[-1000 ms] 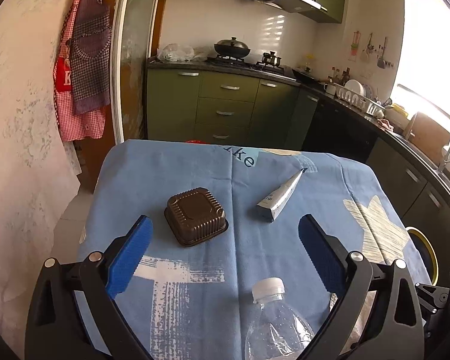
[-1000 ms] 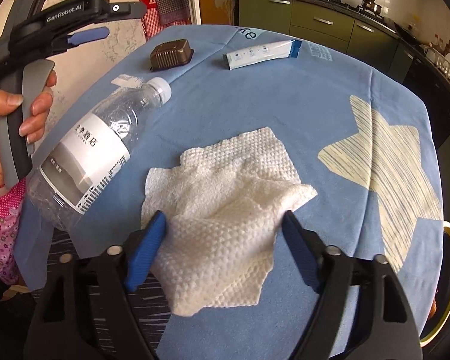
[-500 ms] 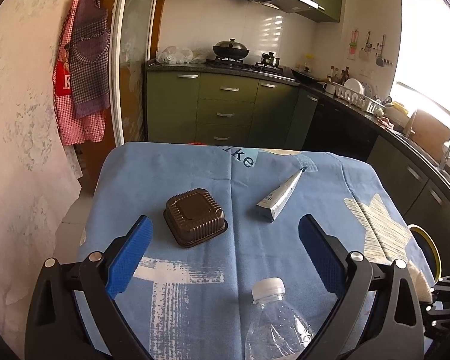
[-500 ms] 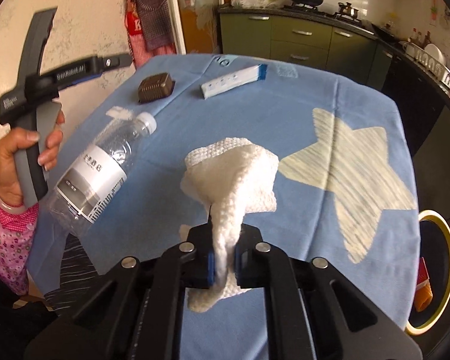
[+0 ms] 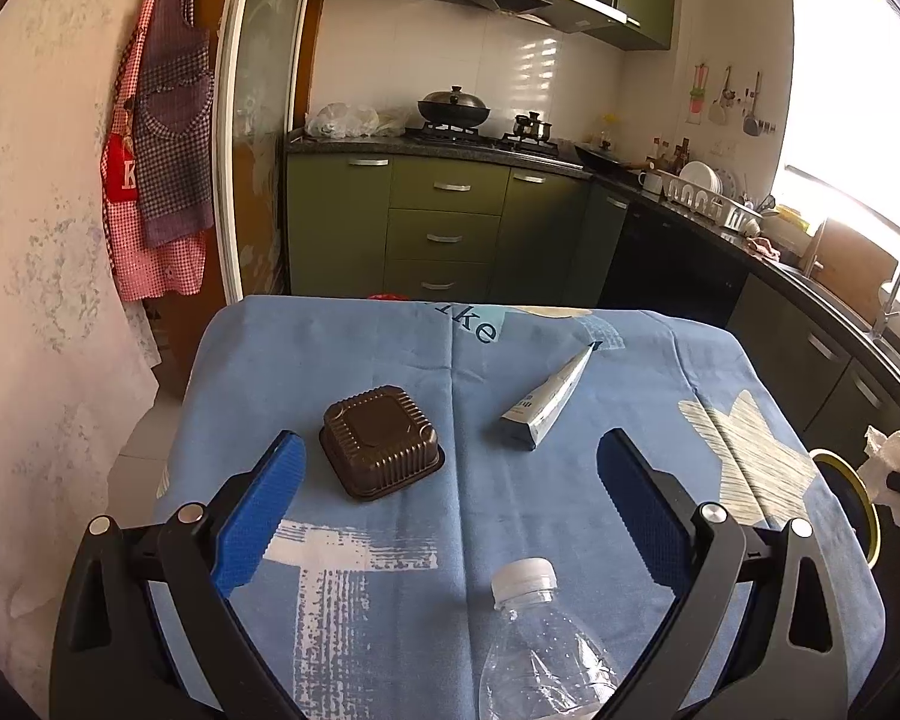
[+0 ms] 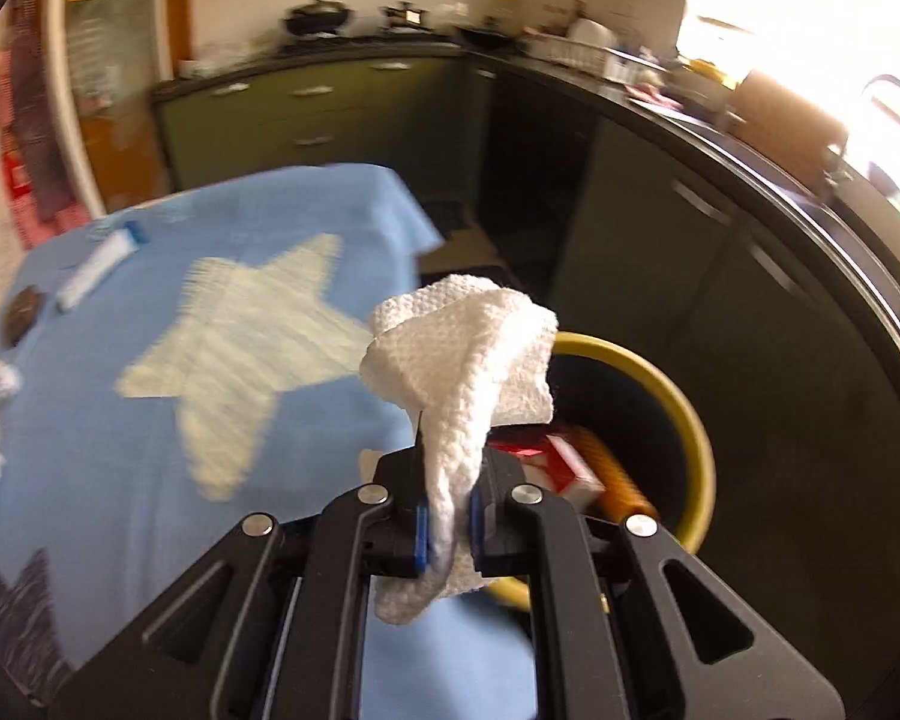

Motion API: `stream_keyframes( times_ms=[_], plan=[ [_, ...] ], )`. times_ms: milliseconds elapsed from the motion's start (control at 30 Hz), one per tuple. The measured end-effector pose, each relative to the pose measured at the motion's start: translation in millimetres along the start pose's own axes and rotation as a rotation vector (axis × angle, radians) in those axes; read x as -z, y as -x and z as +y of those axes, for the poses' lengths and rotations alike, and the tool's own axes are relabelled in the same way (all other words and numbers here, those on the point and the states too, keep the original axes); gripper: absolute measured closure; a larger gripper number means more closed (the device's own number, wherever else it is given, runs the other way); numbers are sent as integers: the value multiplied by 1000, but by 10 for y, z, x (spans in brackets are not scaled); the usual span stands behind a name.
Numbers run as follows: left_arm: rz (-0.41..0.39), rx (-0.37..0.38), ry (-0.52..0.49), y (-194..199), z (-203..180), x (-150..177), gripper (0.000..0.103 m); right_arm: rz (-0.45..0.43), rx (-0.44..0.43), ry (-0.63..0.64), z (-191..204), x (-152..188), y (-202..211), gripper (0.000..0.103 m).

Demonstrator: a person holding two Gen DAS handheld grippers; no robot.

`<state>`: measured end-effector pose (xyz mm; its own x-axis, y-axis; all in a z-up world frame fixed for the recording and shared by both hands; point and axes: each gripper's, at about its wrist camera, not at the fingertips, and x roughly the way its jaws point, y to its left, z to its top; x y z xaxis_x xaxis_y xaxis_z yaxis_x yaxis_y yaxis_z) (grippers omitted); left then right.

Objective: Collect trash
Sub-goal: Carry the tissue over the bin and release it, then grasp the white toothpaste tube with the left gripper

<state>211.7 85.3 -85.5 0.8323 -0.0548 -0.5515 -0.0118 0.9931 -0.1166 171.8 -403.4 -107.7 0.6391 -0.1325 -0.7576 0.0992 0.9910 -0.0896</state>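
Observation:
My right gripper (image 6: 448, 525) is shut on a crumpled white paper towel (image 6: 468, 372) and holds it in the air by the table's right edge, just in front of a yellow-rimmed trash bin (image 6: 678, 414). The towel also shows at the far right of the left wrist view (image 5: 885, 459). My left gripper (image 5: 450, 498) is open and empty above the table. A brown plastic tray (image 5: 381, 441), a toothpaste tube (image 5: 549, 405) and a clear plastic bottle (image 5: 540, 654) lie on the blue tablecloth (image 5: 390, 600).
The bin holds a red-and-white box (image 6: 561, 465) and a brown item. Dark green kitchen cabinets (image 5: 444, 228) stand behind the table, and a counter with a sink runs along the right. Aprons (image 5: 162, 138) hang on the left wall.
My right gripper closed on the paper towel, lifted it off the cloth and swung it right toward the bin. My left gripper stayed open and almost still.

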Motion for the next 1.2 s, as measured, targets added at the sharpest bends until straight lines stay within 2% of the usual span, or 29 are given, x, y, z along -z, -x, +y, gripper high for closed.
stream_keyframes(
  times_ms=[100, 167, 233, 267, 300, 400, 667, 833, 933, 1067, 1200],
  plan=[
    [3, -4, -2, -10, -11, 6, 7, 63, 65, -16, -249, -16, -296, 93],
    [8, -3, -4, -24, -22, 13, 7, 88, 101, -24, -360, -23, -477, 88],
    [12, -2, -8, -28, -36, 14, 7, 110, 190, -37, -477, -20, -648, 57],
    [12, -1, -9, -28, -39, 17, 7, 95, 240, -49, -527, -8, -694, 52],
    [12, -1, -11, -27, -47, 20, 7, 80, 254, -63, -564, 6, -697, 49],
    [15, 2, -16, -41, -61, 25, 7, 56, 218, -126, -616, 93, -622, 49],
    [34, 26, -46, -60, -151, 41, 6, 27, 116, -157, -414, 385, -310, 41],
    [81, 58, -79, -127, -237, 45, 6, 11, 61, -156, -272, 413, -188, 38],
    [146, 109, -87, -208, -278, 8, 6, -7, 44, -164, -241, 403, -124, 37],
    [222, 145, -159, -346, -390, -89, 6, -27, 20, -175, -238, 415, -68, 37],
    [270, 164, -277, -528, -608, -259, 6, -45, 0, -185, -251, 420, -43, 36]
  ],
)
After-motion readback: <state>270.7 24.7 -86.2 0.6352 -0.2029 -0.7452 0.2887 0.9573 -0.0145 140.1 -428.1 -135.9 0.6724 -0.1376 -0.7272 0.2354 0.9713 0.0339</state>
